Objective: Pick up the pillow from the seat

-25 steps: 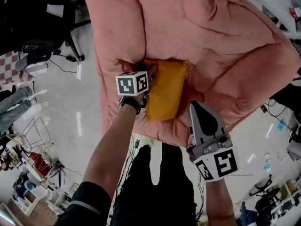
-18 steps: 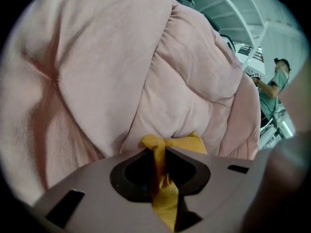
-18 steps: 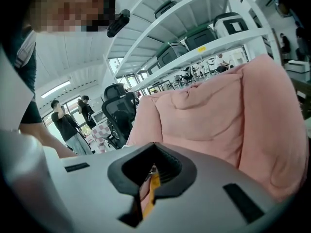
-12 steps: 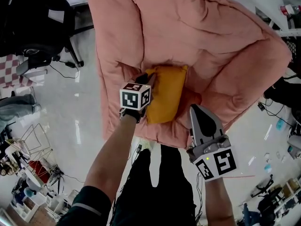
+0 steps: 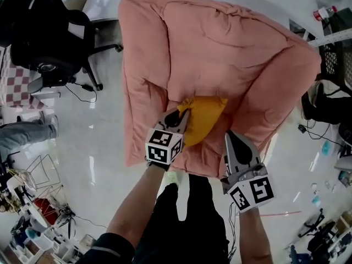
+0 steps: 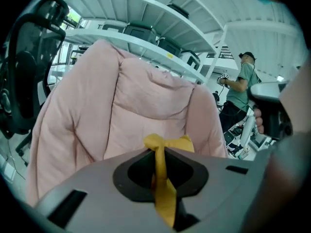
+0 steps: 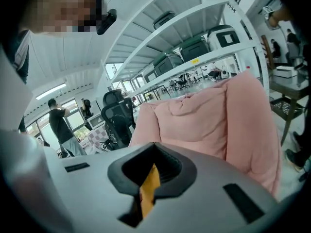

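A large pink padded seat [image 5: 220, 48] fills the middle of the head view, its quilted back and arms folding round a shallow hollow at the front. The yellow pillow [image 5: 204, 114] lies tilted over that hollow. Its near left corner is bunched and clamped in the left claw [image 5: 181, 116], whose jaws have just been closing with a fold of the yellow cloth between them. Whether the pillow's far end rests on the seat cannot be told.

The right claw [image 5: 230, 135] hovers just beside the pillow's lower right edge, over the seat's front rim. Its jaws are drawn almost together and grip nothing. Only a sliver of yellow shows through the slit.

The seat stands on a pale glossy floor [image 5: 104, 142] that mirrors the ceiling lights. A black office chair [image 5: 49, 37] stands to the seat's left, beside a red-and-white checked mat [image 5: 14, 84], with a dark cable [image 5: 74, 84] trailing across the floor. White shelving [image 6: 160, 18] carrying dark cases rises behind the seat, and a person in a green shirt [image 6: 240, 89] stands at its right.
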